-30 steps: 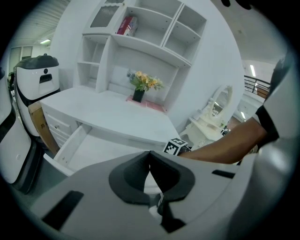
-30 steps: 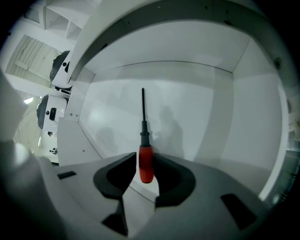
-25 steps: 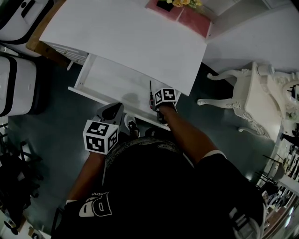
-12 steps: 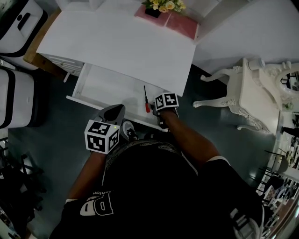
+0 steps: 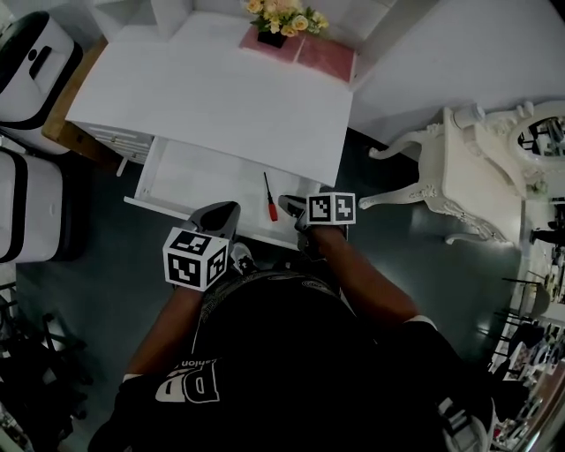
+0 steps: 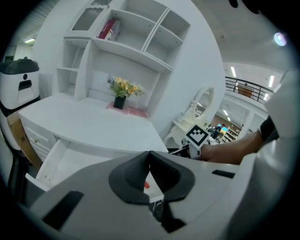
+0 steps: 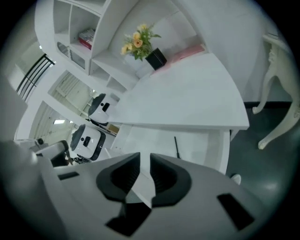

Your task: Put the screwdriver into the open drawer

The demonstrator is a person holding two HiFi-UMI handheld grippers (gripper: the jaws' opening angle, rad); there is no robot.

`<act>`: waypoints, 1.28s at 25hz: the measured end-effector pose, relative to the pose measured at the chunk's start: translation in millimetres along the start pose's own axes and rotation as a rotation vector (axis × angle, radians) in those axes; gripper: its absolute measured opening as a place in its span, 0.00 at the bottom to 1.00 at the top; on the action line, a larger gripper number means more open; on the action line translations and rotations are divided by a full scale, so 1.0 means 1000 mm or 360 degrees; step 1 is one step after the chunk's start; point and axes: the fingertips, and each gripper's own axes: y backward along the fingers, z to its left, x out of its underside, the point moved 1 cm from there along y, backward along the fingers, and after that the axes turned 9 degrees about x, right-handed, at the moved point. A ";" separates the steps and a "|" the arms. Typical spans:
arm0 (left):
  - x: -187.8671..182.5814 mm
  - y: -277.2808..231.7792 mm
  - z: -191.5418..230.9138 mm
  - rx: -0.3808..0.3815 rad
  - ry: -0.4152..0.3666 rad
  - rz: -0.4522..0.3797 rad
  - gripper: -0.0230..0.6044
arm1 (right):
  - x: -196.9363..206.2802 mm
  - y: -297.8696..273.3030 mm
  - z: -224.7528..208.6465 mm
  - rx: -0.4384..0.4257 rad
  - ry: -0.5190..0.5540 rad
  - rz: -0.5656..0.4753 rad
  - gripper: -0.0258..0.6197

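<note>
With the screwdriver [image 5: 268, 198] lying in the drawer [image 5: 168, 172], lift the right gripper [image 7: 145, 160] clear, its empty jaws just narrowing; left gripper [image 6: 149, 158] jaws stay pressed together

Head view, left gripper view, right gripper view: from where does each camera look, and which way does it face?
Head view: on the person's head, facing steeply down on the desk, open drawer and screwdriver; torso, both arms, left gripper and right gripper show.
Left gripper view: on the left gripper, facing along its shut jaws toward the shelves; the right forearm shows.
Right gripper view: on the right gripper, facing into the drawer; its empty jaws have just been closing.
Shared: all three show the desk and flowers.
</note>
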 end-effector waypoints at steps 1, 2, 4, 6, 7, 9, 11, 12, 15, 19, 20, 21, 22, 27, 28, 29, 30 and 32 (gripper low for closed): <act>-0.002 0.000 -0.002 0.0012 -0.0010 0.0000 0.06 | -0.002 0.009 0.005 -0.0013 0.0013 -0.0039 0.15; -0.003 -0.001 -0.004 0.0025 -0.0022 0.0001 0.06 | -0.004 0.016 0.009 -0.0014 0.0033 -0.0072 0.13; -0.006 -0.003 -0.008 0.0048 -0.0043 0.0004 0.06 | -0.007 0.029 0.015 -0.0001 0.0087 -0.0123 0.11; -0.006 -0.006 -0.012 0.0067 -0.0059 0.0010 0.06 | -0.009 0.041 0.023 -0.0015 0.0138 -0.0178 0.10; -0.007 -0.007 -0.014 0.0075 -0.0069 0.0011 0.06 | -0.011 0.047 0.027 -0.0030 0.0161 -0.0211 0.09; -0.010 -0.007 -0.018 0.0082 -0.0086 0.0004 0.06 | -0.016 0.061 0.037 -0.0062 0.0216 -0.0281 0.07; -0.013 -0.005 -0.023 0.0078 -0.0095 -0.0018 0.06 | -0.019 0.075 0.050 -0.0129 0.0251 -0.0333 0.06; -0.015 -0.004 -0.027 0.0073 -0.0096 -0.0033 0.06 | -0.021 0.082 0.055 -0.0166 0.0260 -0.0354 0.06; -0.019 0.001 -0.035 0.0047 -0.0100 -0.0077 0.06 | -0.027 0.105 0.070 -0.0267 0.0293 -0.0426 0.06; -0.021 0.009 -0.053 0.0015 -0.0086 -0.0139 0.06 | -0.033 0.142 0.086 -0.0392 0.0364 -0.0569 0.05; -0.021 0.011 -0.058 0.0009 -0.0075 -0.0156 0.06 | -0.033 0.151 0.087 -0.0408 0.0387 -0.0601 0.05; -0.021 0.011 -0.064 0.0004 -0.0064 -0.0173 0.06 | -0.030 0.160 0.087 -0.0415 0.0412 -0.0625 0.05; -0.020 0.012 -0.070 -0.0003 -0.0053 -0.0188 0.06 | -0.027 0.167 0.086 -0.0416 0.0437 -0.0643 0.05; -0.014 0.013 -0.112 -0.0027 -0.0027 -0.0257 0.06 | -0.002 0.202 0.074 -0.0355 0.0636 -0.0720 0.05; -0.012 0.013 -0.122 -0.0032 -0.0033 -0.0266 0.06 | 0.004 0.208 0.071 -0.0341 0.0684 -0.0731 0.05; -0.009 0.013 -0.131 -0.0040 -0.0039 -0.0274 0.06 | 0.009 0.214 0.068 -0.0329 0.0728 -0.0738 0.05; -0.006 0.013 -0.140 -0.0048 -0.0043 -0.0281 0.06 | 0.015 0.220 0.064 -0.0315 0.0767 -0.0741 0.05; 0.002 0.013 -0.159 -0.0064 -0.0051 -0.0298 0.06 | 0.028 0.235 0.056 -0.0285 0.0838 -0.0745 0.05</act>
